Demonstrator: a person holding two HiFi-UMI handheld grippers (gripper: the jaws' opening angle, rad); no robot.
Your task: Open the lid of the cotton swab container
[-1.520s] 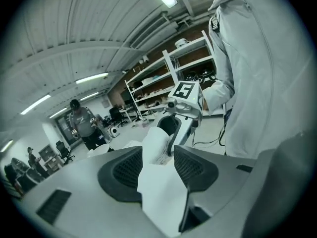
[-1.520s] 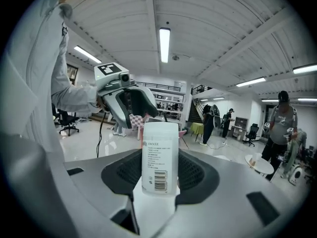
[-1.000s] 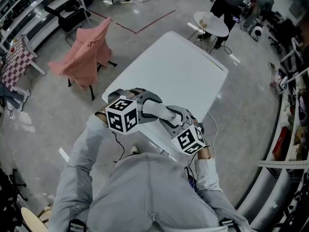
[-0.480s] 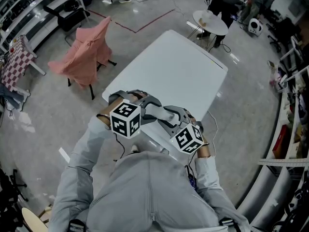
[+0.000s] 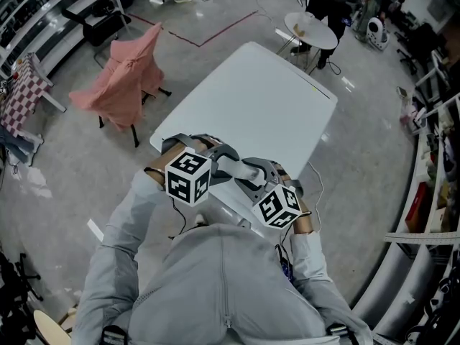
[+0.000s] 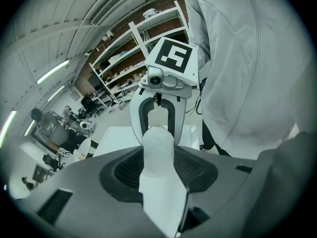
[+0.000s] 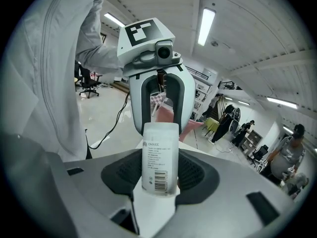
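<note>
Over near edge of white surface (image 5: 251, 99): left tongs (image 6: 158, 170) and right tongs (image 7: 159, 177) nose to nose. Right tongs clenched on labelled body of cotton swab container (image 7: 160, 155), barcode toward camera. Left tongs, jaws just been closing, gripping its plain translucent end. Container bridging both tongs, held off the surface.
</note>
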